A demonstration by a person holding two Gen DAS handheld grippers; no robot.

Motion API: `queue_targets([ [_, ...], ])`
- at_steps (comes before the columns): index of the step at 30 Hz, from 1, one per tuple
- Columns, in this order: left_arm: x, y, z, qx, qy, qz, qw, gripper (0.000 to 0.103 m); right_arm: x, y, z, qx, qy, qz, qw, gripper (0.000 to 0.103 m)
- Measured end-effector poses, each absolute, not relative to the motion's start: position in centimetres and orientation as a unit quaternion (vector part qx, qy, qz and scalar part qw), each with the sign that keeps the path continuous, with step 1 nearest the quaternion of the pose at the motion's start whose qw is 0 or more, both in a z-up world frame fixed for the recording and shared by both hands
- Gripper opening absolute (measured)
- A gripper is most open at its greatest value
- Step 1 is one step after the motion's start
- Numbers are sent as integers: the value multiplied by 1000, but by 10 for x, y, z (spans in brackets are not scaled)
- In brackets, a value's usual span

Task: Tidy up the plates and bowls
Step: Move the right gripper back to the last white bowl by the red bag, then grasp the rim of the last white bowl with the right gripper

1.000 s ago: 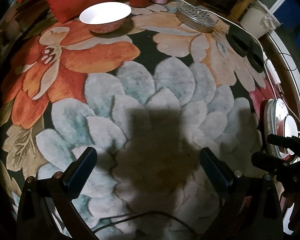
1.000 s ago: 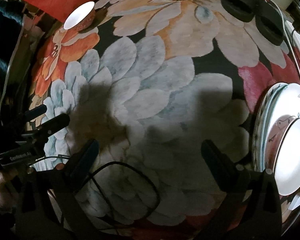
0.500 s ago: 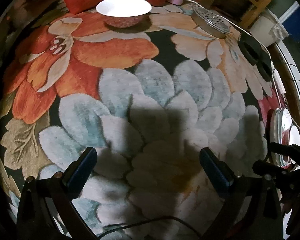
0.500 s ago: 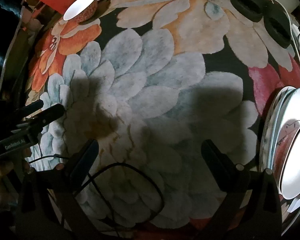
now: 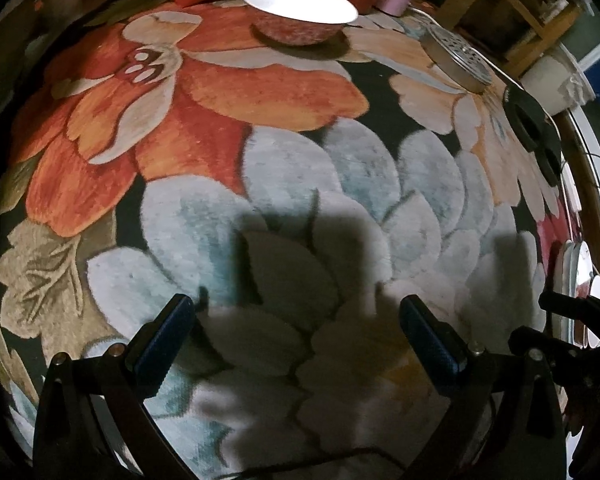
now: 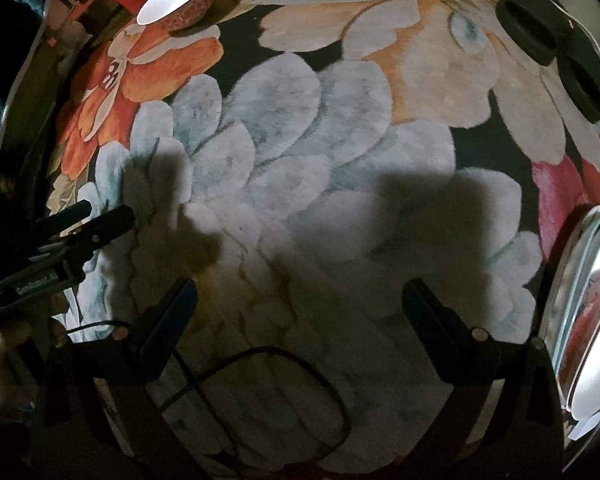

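While your left hand-held gripper [image 5: 296, 336] and right hand-held gripper [image 6: 300, 316] hover wide and empty, the bowl [image 5: 298, 12] sits far ahead on the rug [image 5: 340, 184].

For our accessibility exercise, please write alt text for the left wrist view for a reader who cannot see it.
An open left gripper, jaws wide apart and empty, hovers over a floral rug facing a white-lined red patterned bowl at the far edge. A perforated metal lid lies right of the bowl, and stacked plates at the far right.

Right tool [image 6: 300, 320] wide apart, empty, above floral rug [image 6: 320, 128]; plates [image 6: 588, 320] rightward.
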State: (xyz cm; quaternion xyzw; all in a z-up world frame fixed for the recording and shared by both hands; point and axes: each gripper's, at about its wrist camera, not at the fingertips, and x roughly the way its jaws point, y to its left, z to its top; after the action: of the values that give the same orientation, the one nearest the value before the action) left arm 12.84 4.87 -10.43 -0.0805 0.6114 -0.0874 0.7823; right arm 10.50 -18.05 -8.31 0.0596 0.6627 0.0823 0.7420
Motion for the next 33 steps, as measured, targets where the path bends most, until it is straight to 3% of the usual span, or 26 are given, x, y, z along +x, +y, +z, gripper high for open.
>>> queue_targets([
  [17, 158, 125, -95, -146, 577, -29, 803, 102, 224, -125, -75, 94, 633, 113, 760, 103],
  [24, 157, 147, -98, -158, 572, -16, 805, 102, 298, -116, -85, 222, 601, 86, 763, 100],
  [27, 155, 152, -101, -160, 574, -14, 803, 102, 320, -108, -95, 262, 600, 74, 752, 87],
  [30, 154, 158, -103, -166, 573, -12, 802, 102, 333, -96, -106, 271, 608, 76, 743, 68],
  [31, 154, 160, -104, -168, 573, -12, 802, 102, 336, -93, -108, 274, 608, 78, 741, 58],
  [32, 153, 162, -105, -170, 574, -11, 801, 102, 340, -90, -111, 277, 607, 82, 740, 40],
  [33, 153, 164, -106, -172, 574, -10, 801, 102, 342, -87, -113, 276, 610, 83, 738, 34],
])
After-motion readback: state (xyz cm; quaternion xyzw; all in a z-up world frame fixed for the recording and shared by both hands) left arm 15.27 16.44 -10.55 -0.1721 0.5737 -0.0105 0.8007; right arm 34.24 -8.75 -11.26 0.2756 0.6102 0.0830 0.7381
